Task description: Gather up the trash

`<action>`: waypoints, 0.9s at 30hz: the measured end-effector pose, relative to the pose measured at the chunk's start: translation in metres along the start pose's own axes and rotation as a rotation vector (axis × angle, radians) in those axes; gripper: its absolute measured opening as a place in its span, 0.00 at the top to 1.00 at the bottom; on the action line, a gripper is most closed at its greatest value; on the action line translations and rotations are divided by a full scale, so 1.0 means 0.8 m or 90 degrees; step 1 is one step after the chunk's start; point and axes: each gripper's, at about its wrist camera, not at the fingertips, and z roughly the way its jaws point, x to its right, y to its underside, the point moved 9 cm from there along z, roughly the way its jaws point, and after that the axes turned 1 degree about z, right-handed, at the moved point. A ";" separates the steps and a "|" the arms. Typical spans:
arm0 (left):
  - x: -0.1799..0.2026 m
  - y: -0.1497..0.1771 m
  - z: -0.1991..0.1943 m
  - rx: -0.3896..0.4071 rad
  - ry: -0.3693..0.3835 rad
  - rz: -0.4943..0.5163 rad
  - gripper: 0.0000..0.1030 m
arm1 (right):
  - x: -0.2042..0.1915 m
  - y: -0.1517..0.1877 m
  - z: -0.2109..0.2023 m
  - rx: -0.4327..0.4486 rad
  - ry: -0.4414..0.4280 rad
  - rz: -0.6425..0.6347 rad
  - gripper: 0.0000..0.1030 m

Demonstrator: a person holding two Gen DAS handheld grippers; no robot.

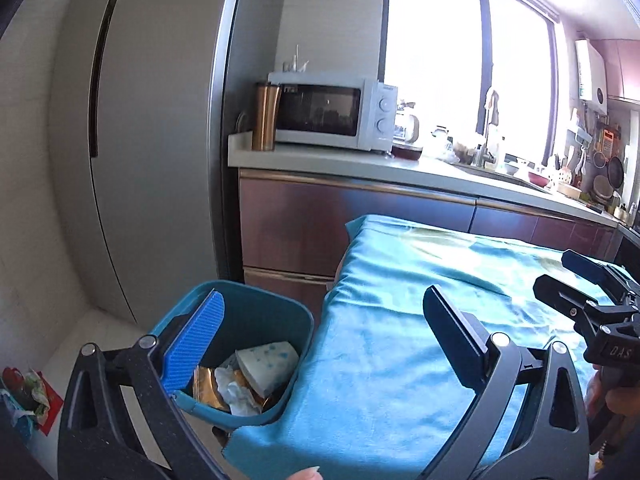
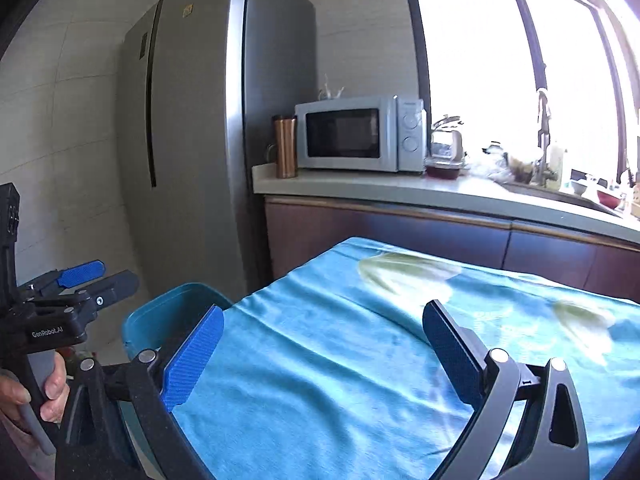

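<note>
A blue trash bin (image 1: 260, 294) stands on the floor at the left end of the table, just below its edge. Inside lie a white wrapper with blue dots (image 1: 267, 362), a gold foil wrapper (image 1: 205, 388) and a crumpled tissue (image 1: 237, 394). My left gripper (image 1: 325, 338) hovers open and empty, its left finger over the bin and its right finger over the teal cloth (image 1: 400, 312). My right gripper (image 2: 324, 346) is also open and empty above the cloth (image 2: 340, 360). Each gripper appears in the other's view: the right gripper (image 1: 555, 271) and the left gripper (image 2: 107, 276). The bin (image 2: 168, 312) shows only partly in the right wrist view.
Behind the table run a kitchen counter (image 1: 360, 164) with a microwave (image 1: 332, 110), a copper tumbler (image 1: 266, 116) and a cluttered sink area (image 1: 500, 160). A tall grey fridge (image 1: 140, 120) stands left. Red and green items (image 1: 28, 396) lie on the floor at far left.
</note>
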 end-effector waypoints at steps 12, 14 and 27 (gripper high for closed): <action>0.079 -0.022 -0.026 0.079 0.011 0.034 0.05 | 0.070 -0.005 -0.069 0.082 0.105 0.021 0.06; 0.085 -0.021 -0.027 0.081 0.013 0.035 0.05 | 0.074 -0.004 -0.073 0.085 0.108 0.028 0.06; 0.099 -0.023 -0.043 0.117 0.004 0.055 0.05 | 0.089 -0.003 -0.097 0.114 0.140 0.045 0.06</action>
